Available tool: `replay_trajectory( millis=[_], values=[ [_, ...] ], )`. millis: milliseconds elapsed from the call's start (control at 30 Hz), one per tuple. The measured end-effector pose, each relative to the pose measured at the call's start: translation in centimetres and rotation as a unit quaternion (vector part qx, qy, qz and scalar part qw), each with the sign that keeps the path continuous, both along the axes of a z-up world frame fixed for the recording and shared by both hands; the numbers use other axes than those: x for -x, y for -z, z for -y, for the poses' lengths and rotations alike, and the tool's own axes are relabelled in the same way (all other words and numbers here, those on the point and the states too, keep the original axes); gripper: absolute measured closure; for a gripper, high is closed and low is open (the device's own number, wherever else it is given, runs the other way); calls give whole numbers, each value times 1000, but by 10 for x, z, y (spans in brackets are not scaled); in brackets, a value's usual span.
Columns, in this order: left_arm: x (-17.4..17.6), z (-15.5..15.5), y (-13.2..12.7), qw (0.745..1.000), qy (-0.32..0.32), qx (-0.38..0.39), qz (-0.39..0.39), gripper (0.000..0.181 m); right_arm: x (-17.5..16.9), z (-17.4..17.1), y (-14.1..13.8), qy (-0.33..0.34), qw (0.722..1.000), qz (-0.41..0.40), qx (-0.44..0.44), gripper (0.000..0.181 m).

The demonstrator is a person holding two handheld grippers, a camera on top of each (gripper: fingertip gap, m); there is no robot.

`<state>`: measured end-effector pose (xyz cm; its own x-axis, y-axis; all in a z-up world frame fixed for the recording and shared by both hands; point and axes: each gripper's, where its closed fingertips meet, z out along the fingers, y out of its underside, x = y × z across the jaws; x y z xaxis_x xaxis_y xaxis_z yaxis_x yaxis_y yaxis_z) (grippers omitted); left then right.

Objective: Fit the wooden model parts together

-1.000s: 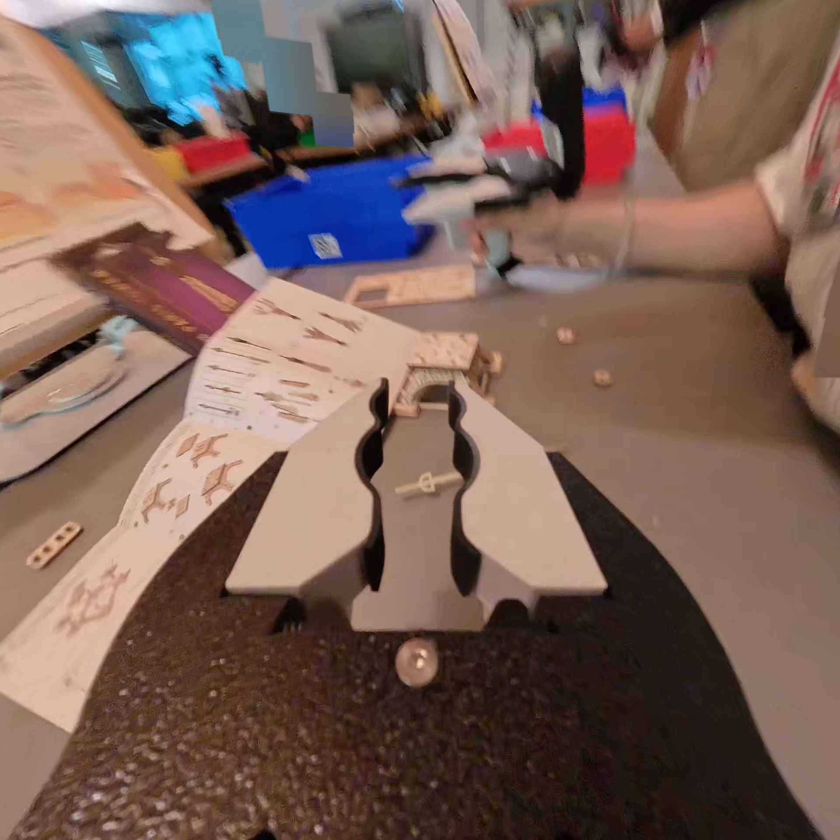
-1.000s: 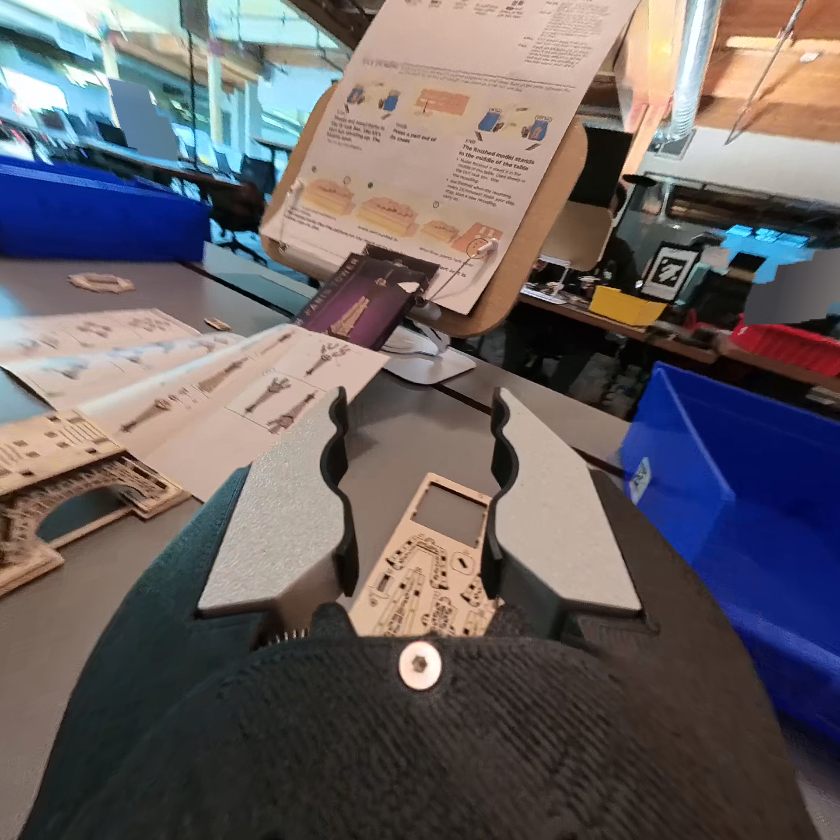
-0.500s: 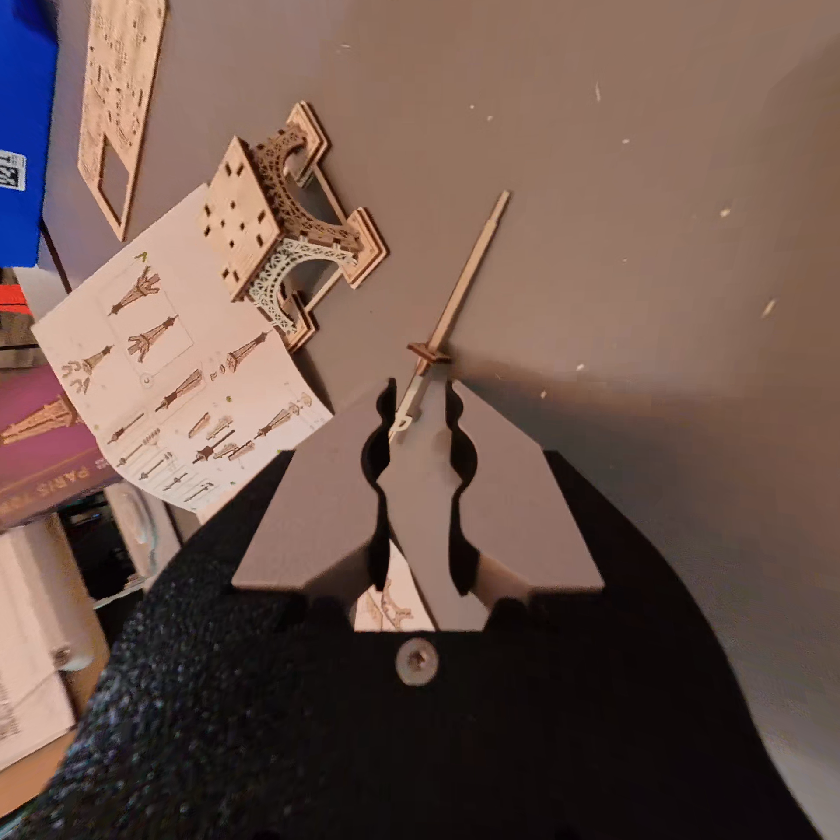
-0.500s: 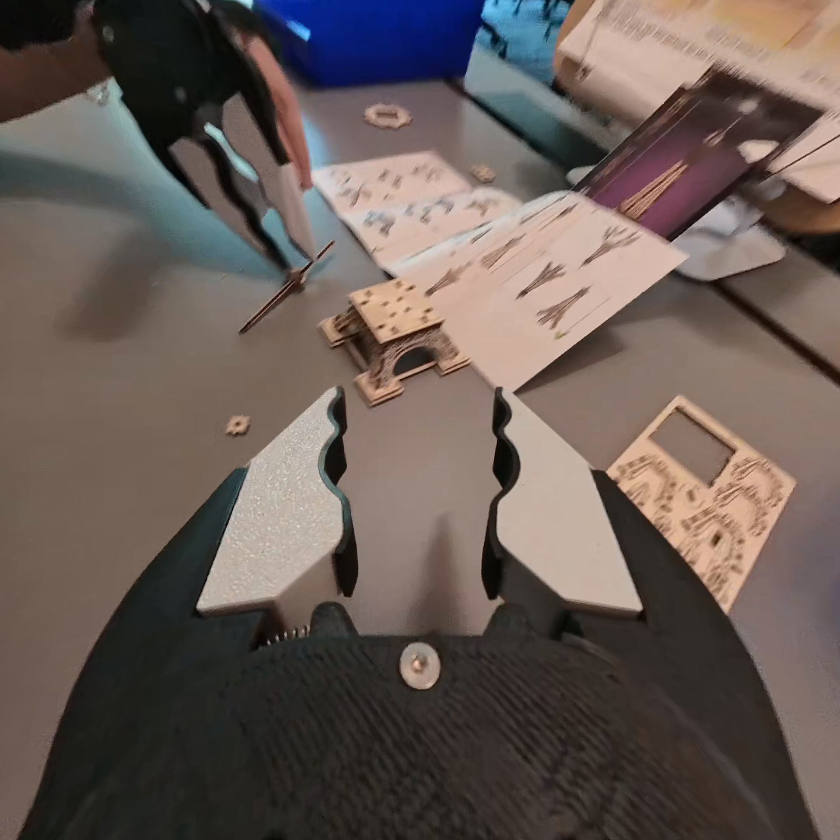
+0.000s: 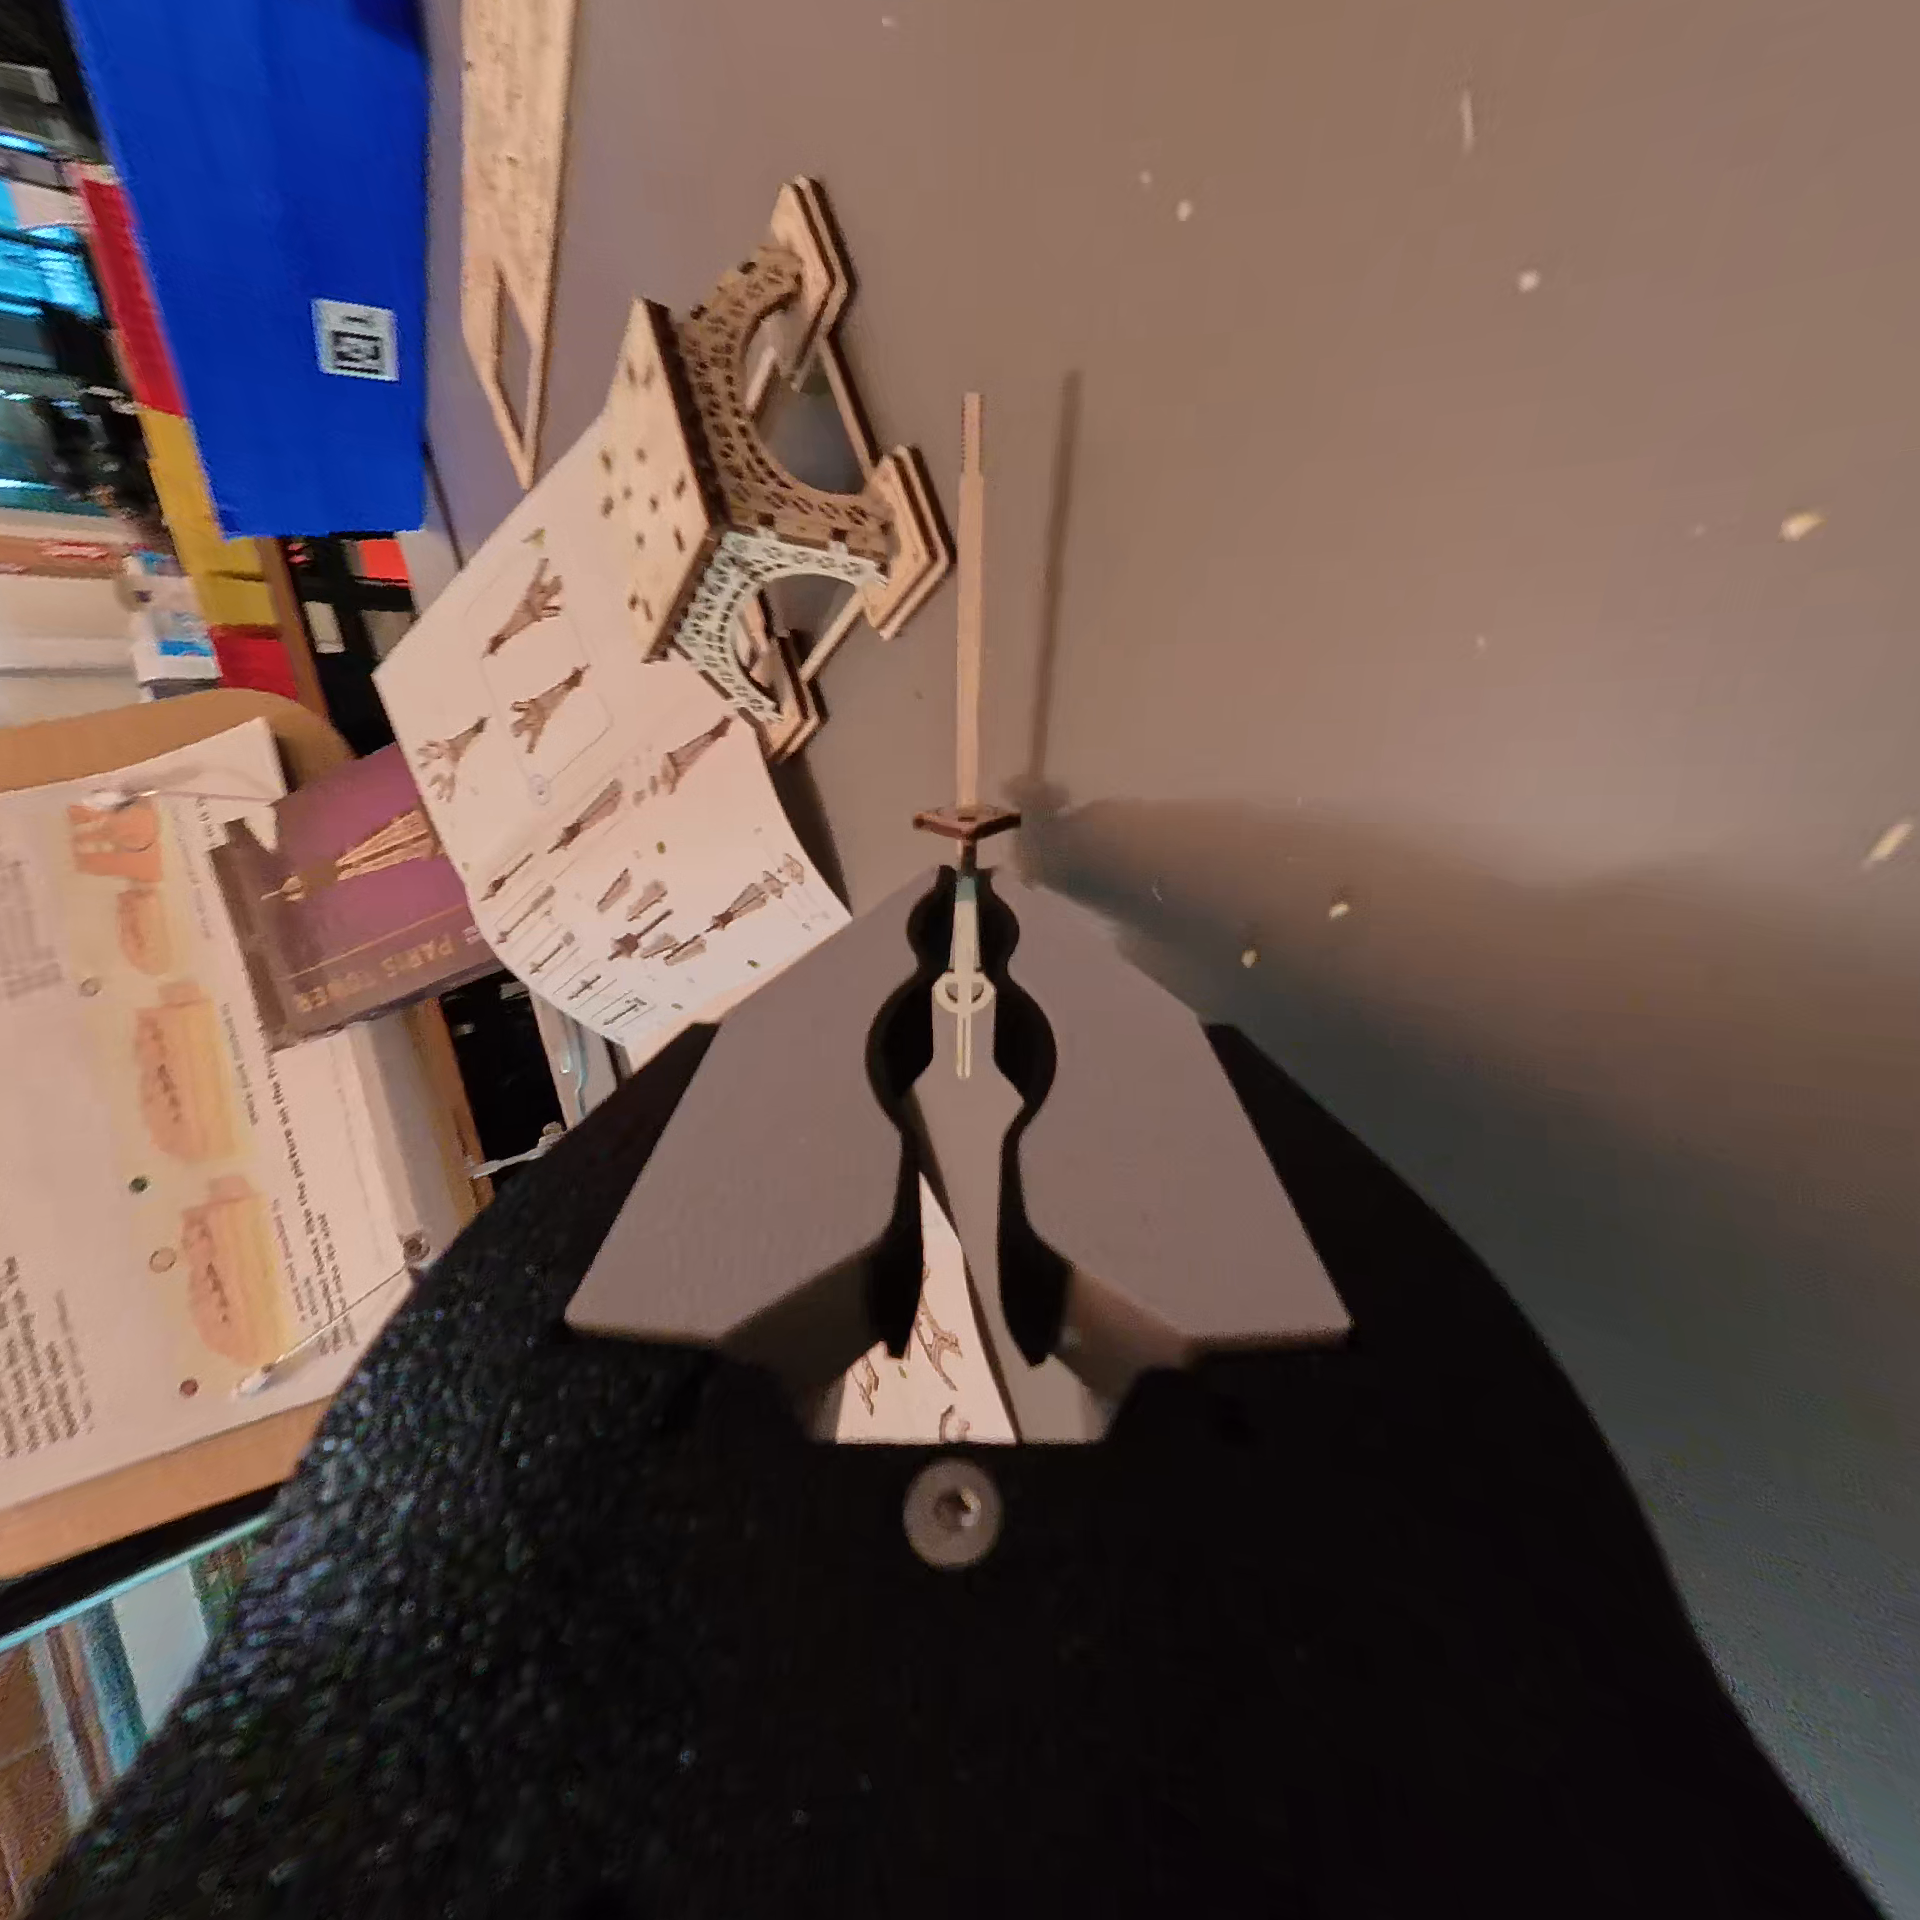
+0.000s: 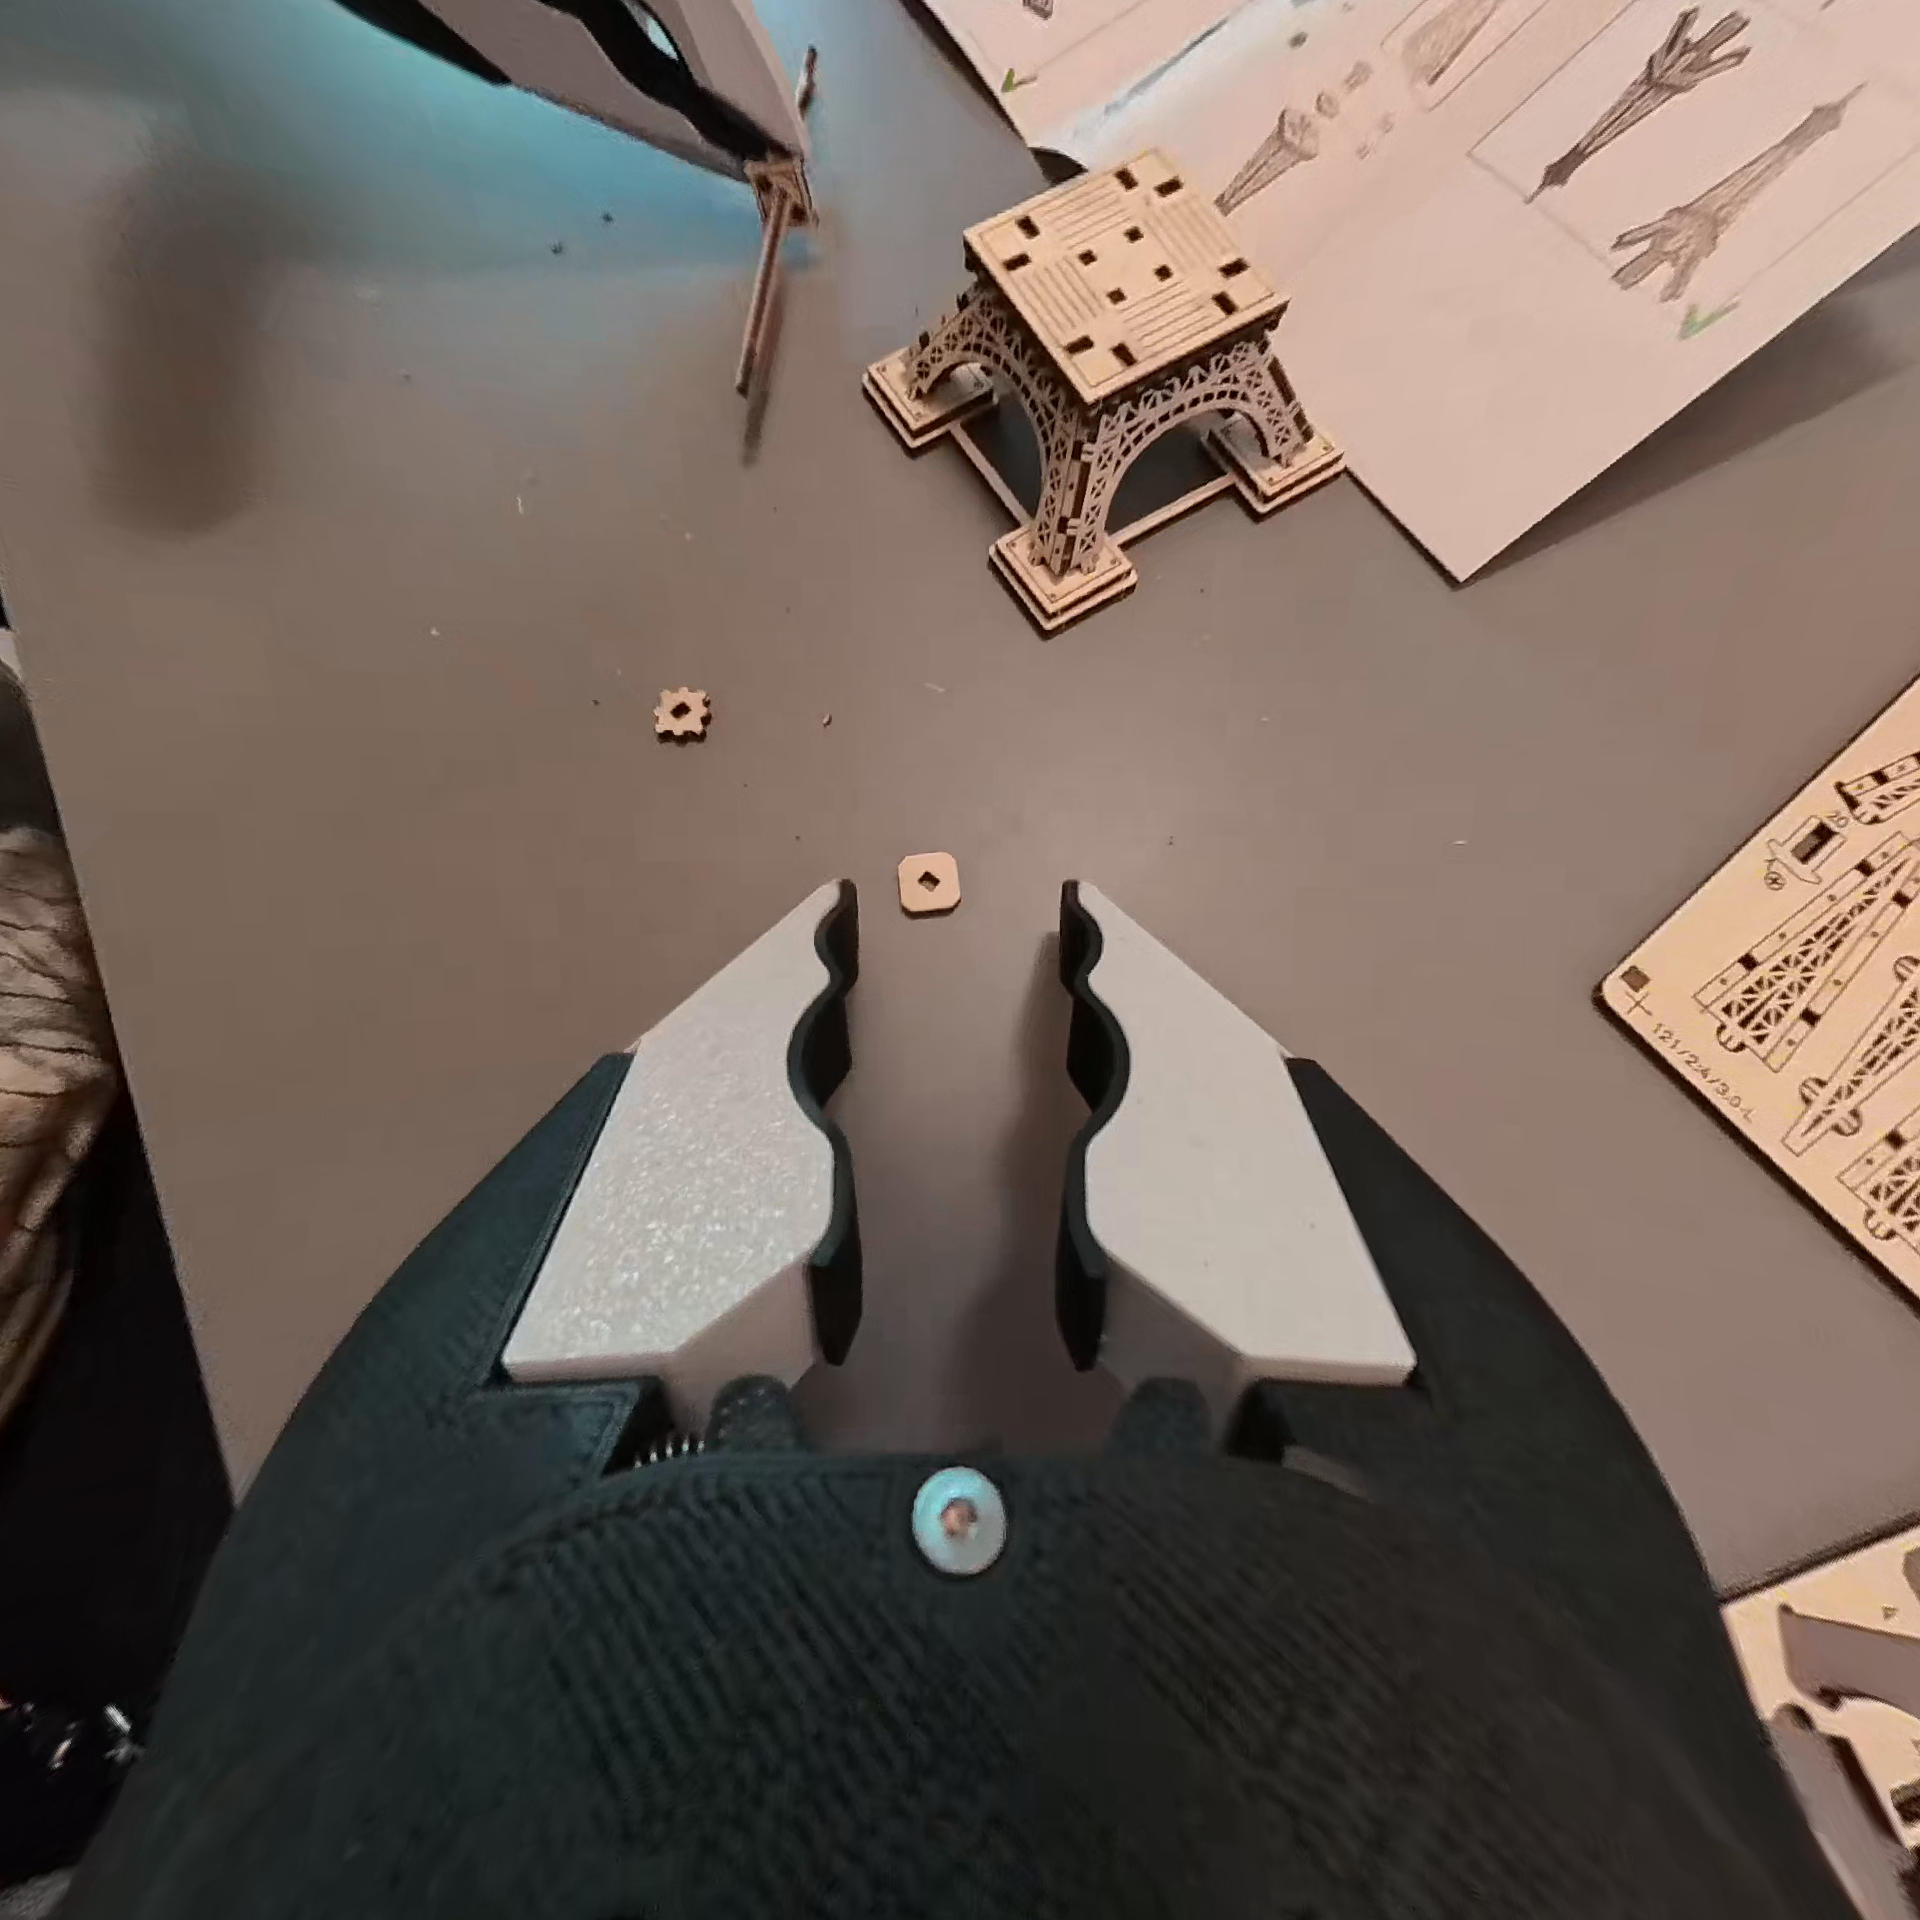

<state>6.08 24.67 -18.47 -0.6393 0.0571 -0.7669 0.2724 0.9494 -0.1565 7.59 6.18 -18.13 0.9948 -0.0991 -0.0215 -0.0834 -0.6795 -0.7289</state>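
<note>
Gripping a thin wooden spire rod (image 5: 970,623) at its lower end, the left gripper (image 5: 964,883) has its fingers drawn close together on the piece; the rod runs straight out past the fingertips and carries a small dark square collar (image 5: 964,821) just beyond them.

- Left gripper, surroundings: the wooden tower base (image 5: 774,499) stands on the grey desk (image 5: 1455,520) just to the left of the rod, apart from it. An unfolded instruction sheet (image 5: 613,831) lies beside the base; a purple booklet (image 5: 353,894) and a clipboard with papers (image 5: 156,1091) lie farther left, a blue bin (image 5: 270,208) beyond them.
- Right gripper (image 6: 958,904): fingers set wide, nothing between them, held over the desk. A small square wooden washer (image 6: 928,883) lies on the desk at the fingertips, nearer the left finger — not touched.
- Farther out: a small gear-shaped wooden piece (image 6: 683,714) lies to the left, well apart from the washer. The tower base stands ahead and slightly right, its flat slotted top facing up.
- Right edge: a laser-cut wooden parts sheet (image 6: 1787,1029) lies flat on the desk.
- Top left of the right wrist view: the other gripper and its rod show, tip pointing down toward the desk.
</note>
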Motion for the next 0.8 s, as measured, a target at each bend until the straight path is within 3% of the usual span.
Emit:
replay_trajectory(
  millis=[233, 500, 800],
  values=[
    [0, 23, -37, 992, -28, 84, 89, 180, 1, -6, 6, -35, 999, 38, 5, 149],
    [-13, 47, -55, 973, -79, 209, 65, 180, 7, -10, 11, -59, 998, 26, 23, 170],
    [-13, 56, -62, 963, -83, 253, 44, 180, 6, -5, 11, -57, 998, 20, 34, 166]
  ],
)
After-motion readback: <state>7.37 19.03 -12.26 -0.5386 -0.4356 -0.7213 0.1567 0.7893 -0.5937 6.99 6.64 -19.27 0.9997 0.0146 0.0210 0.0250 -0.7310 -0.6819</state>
